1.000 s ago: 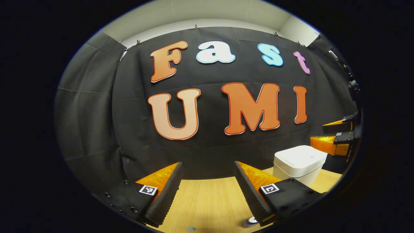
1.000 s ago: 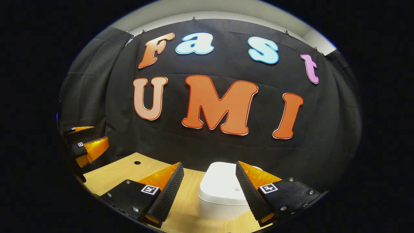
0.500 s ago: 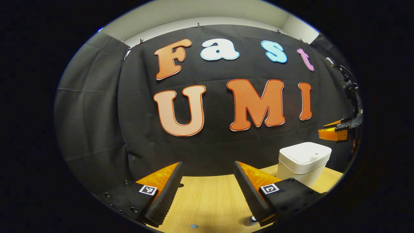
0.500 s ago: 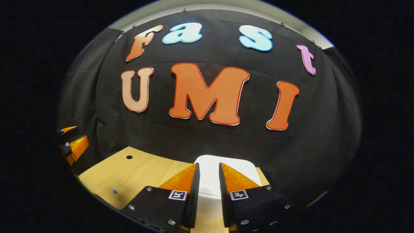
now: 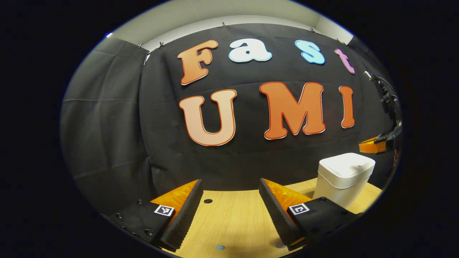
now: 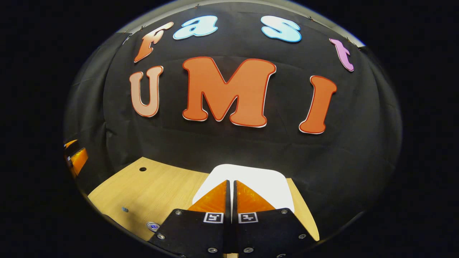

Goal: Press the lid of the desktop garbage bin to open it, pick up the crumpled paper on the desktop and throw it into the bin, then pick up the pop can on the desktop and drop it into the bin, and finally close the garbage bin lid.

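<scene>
On the wooden desktop the white bin has its lid down — fitting pre-opening or just-closed; right gripper pinched together above it, left gripper wide, empty.

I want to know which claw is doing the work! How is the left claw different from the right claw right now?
The left gripper has its fingers wide apart, while the right gripper has its fingers closed together with nothing between them. The left gripper is over bare wooden table, off to the side of the white bin; the right gripper is lined up over the bin's closed lid, likely ready to press it. Both carry small square black-and-white markers.
</scene>
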